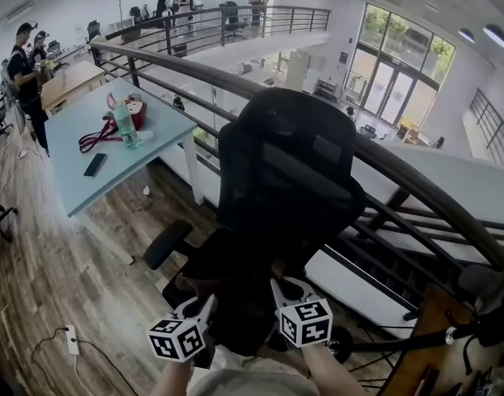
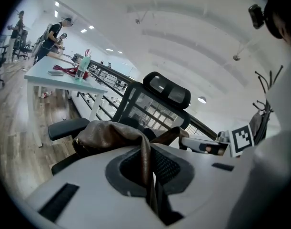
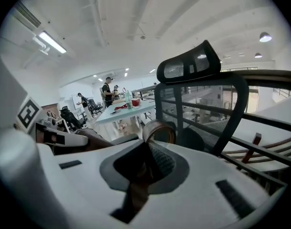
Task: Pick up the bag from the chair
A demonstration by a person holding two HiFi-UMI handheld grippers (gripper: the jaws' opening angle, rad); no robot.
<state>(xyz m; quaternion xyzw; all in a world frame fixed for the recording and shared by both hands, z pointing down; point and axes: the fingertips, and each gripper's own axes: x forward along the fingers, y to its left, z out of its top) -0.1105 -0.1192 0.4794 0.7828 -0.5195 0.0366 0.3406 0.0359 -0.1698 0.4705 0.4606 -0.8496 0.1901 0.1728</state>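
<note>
A black mesh office chair (image 1: 289,163) stands in front of me, its back toward the railing. On its seat lies a dark brown leather bag (image 1: 237,299), seen as a crumpled brown heap (image 2: 107,132) in the left gripper view. My left gripper (image 2: 147,175) is shut on one brown strap (image 2: 144,154) of the bag. My right gripper (image 3: 144,168) is shut on another strap, which loops up (image 3: 159,130) just past the jaws. In the head view both grippers sit side by side at the seat's front, the left gripper (image 1: 200,310) and the right gripper (image 1: 284,294).
A pale blue table (image 1: 74,143) at the left carries a bottle (image 1: 126,126), a red item and a phone (image 1: 95,165). A curved railing (image 1: 400,167) runs behind the chair. The chair's armrest (image 1: 165,243) juts left. A power strip (image 1: 72,340) lies on the wood floor. People stand far left.
</note>
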